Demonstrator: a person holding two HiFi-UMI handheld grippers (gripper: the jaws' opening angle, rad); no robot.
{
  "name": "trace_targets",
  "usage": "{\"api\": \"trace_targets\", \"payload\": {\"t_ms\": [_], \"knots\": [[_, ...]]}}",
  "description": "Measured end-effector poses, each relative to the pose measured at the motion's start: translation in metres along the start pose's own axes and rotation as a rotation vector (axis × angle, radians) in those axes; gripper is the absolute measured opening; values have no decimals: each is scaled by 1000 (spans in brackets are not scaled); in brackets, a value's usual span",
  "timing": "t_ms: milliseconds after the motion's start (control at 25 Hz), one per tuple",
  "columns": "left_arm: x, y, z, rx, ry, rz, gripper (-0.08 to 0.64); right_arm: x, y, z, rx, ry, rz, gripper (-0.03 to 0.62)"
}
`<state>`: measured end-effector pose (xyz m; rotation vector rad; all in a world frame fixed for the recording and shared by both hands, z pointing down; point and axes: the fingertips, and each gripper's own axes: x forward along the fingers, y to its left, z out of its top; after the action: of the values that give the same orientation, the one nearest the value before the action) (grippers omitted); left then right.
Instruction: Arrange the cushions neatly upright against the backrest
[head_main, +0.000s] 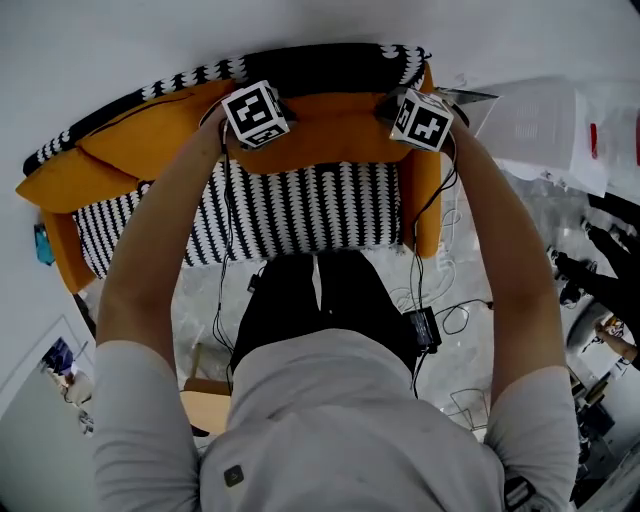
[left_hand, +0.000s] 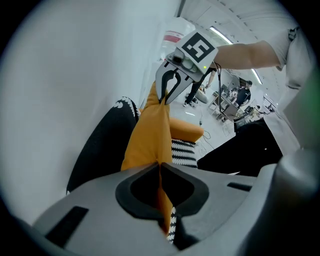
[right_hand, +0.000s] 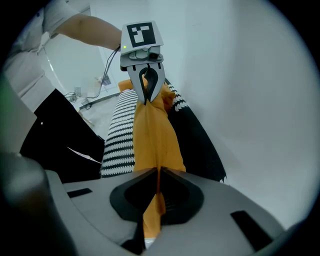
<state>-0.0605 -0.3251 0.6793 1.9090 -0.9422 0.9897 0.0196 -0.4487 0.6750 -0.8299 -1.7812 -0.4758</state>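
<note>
Orange cloth was pinched in both claws. The left gripper (left_hand: 160, 170) had its jaws closed on one top corner of the orange cushion (head_main: 335, 135), and the right gripper (right_hand: 158, 172) was clamped on the other corner in the same way. The cushion hung below them over the far part of the striped seat (head_main: 300, 215), its long edge stretched left to right between the two. The black backrest (head_main: 320, 65) lay just beyond it on the far side and ran the same way as that edge. To my eye the cushion was already square to the backrest and only needed carrying farther back and setting down upright. Neither hand stood nearer than the other. Another orange cushion (head_main: 135, 145) lay at the left end.
</note>
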Motion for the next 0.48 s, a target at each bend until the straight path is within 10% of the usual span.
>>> {"api": "trace_targets", "payload": {"t_ms": [480], "knots": [[-1,42,25,-55,-17,44,18,7,-55,-9,-55,-13,6,31]]}}
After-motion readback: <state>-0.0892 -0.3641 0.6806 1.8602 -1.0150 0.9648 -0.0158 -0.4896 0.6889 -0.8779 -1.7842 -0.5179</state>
